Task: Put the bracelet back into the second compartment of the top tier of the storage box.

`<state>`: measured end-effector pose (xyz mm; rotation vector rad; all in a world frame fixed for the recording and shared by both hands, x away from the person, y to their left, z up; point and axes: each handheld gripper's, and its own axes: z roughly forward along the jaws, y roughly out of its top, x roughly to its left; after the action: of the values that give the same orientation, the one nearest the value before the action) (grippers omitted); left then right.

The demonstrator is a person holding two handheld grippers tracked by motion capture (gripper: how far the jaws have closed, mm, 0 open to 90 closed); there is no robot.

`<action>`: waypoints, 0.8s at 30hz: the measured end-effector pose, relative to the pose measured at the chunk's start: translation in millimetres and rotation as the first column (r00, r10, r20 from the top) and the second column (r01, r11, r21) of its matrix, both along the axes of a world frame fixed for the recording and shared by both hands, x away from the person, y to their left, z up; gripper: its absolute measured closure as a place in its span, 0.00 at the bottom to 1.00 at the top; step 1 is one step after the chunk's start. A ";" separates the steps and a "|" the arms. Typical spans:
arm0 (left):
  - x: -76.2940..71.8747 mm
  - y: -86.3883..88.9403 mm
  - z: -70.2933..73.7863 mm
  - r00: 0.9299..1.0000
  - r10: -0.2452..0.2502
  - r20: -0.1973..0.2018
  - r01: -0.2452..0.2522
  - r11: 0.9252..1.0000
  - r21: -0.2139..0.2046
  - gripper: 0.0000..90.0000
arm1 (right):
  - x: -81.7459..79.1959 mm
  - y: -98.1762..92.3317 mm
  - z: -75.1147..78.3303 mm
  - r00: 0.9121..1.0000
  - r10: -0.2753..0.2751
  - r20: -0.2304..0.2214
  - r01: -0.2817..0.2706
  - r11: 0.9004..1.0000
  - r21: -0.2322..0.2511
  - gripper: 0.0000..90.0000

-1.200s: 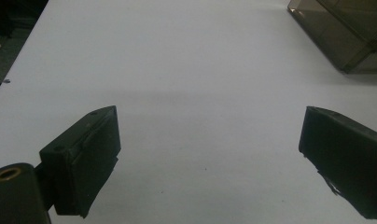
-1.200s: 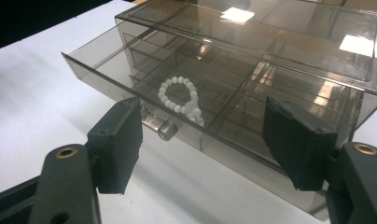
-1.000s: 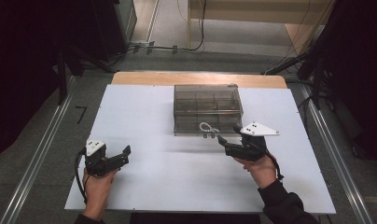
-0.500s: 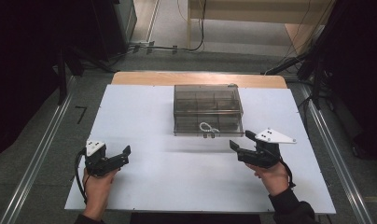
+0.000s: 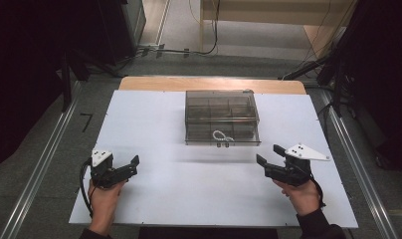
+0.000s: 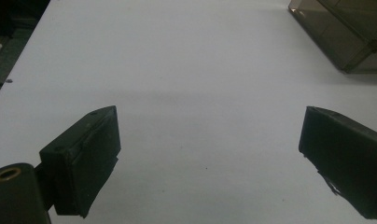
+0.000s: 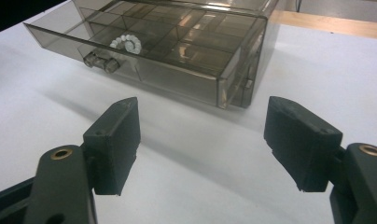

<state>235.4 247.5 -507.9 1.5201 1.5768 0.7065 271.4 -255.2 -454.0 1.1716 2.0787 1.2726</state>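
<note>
Broadly, the white tabletop (image 5: 154,124) carries a smoky clear drawer box (image 5: 222,118) at its middle, a white coil (image 5: 220,135) inside its front compartment. Right gripper (image 5: 269,157) and left gripper (image 5: 131,166), fingers wide apart and empty, sit well apart from it.

The table (image 5: 154,124) is plain white, unpatterned, with a strip of pale wood (image 5: 209,83) along its far edge. The drawer box (image 5: 222,117) is smoky grey-brown see-through plastic, its dividers the same tint, and its small handle (image 7: 101,61) matches. Inside lies a coiled white cord (image 7: 126,43). The left tool (image 5: 133,165) is black with a white block on top; its jaws are matt black, with a brass-coloured ring at one pivot. The right tool (image 5: 268,156) is black too, carrying a light grey plate dotted with small dark holes, and brass-coloured rings at both pivots. The floor (image 5: 54,149) is dull grey.
</note>
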 end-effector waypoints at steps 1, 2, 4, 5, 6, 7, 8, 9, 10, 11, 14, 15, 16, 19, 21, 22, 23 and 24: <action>0.0 -0.1 0.0 1.000 0.000 0.000 0.000 1.000 0.000 0.06 | -0.7 -1.6 -0.4 1.000 -0.003 0.001 0.003 1.000 0.000 0.28; 0.1 -0.2 0.0 1.000 0.000 0.000 0.000 1.000 0.000 0.06 | -1.4 -2.9 -0.8 1.000 -0.005 0.002 0.005 1.000 -0.002 0.28; 0.0 -0.3 0.0 1.000 0.000 0.000 0.000 1.000 0.000 0.06 | -3.2 -5.3 -2.0 1.000 -0.013 0.002 0.013 1.000 -0.007 0.28; 0.1 -0.3 0.0 1.000 -0.001 0.000 0.001 1.000 -0.001 0.06 | -4.1 -6.1 -2.6 1.000 -0.015 0.001 0.015 1.000 -0.007 0.28; 0.0 -0.3 0.0 1.000 0.000 0.000 0.000 1.000 -0.001 0.06 | -5.2 -7.1 -3.1 1.000 -0.018 0.002 0.018 1.000 -0.014 0.28; 0.0 -0.3 0.0 1.000 0.000 0.000 0.000 1.000 -0.001 0.06 | -6.3 -7.8 -3.6 1.000 -0.021 0.006 0.021 1.000 -0.018 0.28; 0.0 -0.3 0.0 1.000 0.000 0.000 0.000 1.000 -0.001 0.06 | -7.3 -8.5 -4.0 1.000 -0.022 0.008 0.022 1.000 -0.022 0.28; 0.0 -0.3 -0.1 1.000 0.000 0.000 0.000 1.000 -0.002 0.06 | -8.4 -9.1 -4.1 1.000 -0.025 0.008 0.025 0.999 -0.024 0.28; 0.1 -0.4 -0.2 1.000 -0.001 0.000 0.001 1.000 -0.002 0.06 | -9.3 -9.9 -4.3 1.000 -0.026 0.010 0.026 0.999 -0.025 0.28; 0.1 -0.5 -0.1 1.000 -0.001 0.000 0.001 1.000 -0.001 0.06 | -10.2 -10.7 -4.4 1.000 -0.028 0.012 0.028 0.999 -0.027 0.28; 0.0 -0.5 -0.1 1.000 -0.002 0.000 0.002 1.000 -0.001 0.06 | -12.1 -12.7 -5.5 0.999 -0.034 0.009 0.034 0.999 -0.028 0.28; -0.1 -0.6 0.0 1.000 -0.001 -0.001 0.001 1.000 -0.001 0.06 | -12.8 -13.4 -5.9 0.999 -0.036 0.008 0.036 0.999 -0.028 0.28; -0.1 -0.5 0.0 1.000 -0.002 0.000 0.002 1.000 -0.001 0.06 | -13.4 -14.2 -6.2 0.999 -0.036 0.008 0.037 0.999 -0.030 0.28; -0.1 -0.6 -0.1 1.000 -0.002 0.000 0.002 1.000 -0.001 0.06 | -15.6 -15.8 -7.4 0.999 -0.042 0.005 0.042 0.999 -0.031 0.28; -0.1 -0.6 -0.1 1.000 -0.002 0.000 0.002 1.000 -0.001 0.06 | -16.9 -16.8 -8.3 0.999 -0.044 0.002 0.044 0.999 -0.031 0.28; -0.1 -0.6 -0.1 1.000 -0.002 0.000 0.002 1.000 -0.001 0.06 | -17.5 -17.4 -8.9 0.999 -0.045 0.003 0.045 0.998 -0.034 0.28; -0.1 -0.5 -0.1 1.000 -0.003 -0.001 0.003 1.000 0.001 0.06 | -18.4 -17.7 -9.5 0.999 -0.047 -0.001 0.047 0.998 -0.032 0.28; -0.2 -0.4 0.0 1.000 -0.003 -0.002 0.003 1.000 0.001 0.06 | -19.0 -18.4 -10.0 0.999 -0.045 -0.002 0.045 0.998 -0.033 0.28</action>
<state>235.1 247.0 -507.8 1.5242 1.5754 0.7049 252.4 -273.7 -464.1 1.1997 2.0560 1.2122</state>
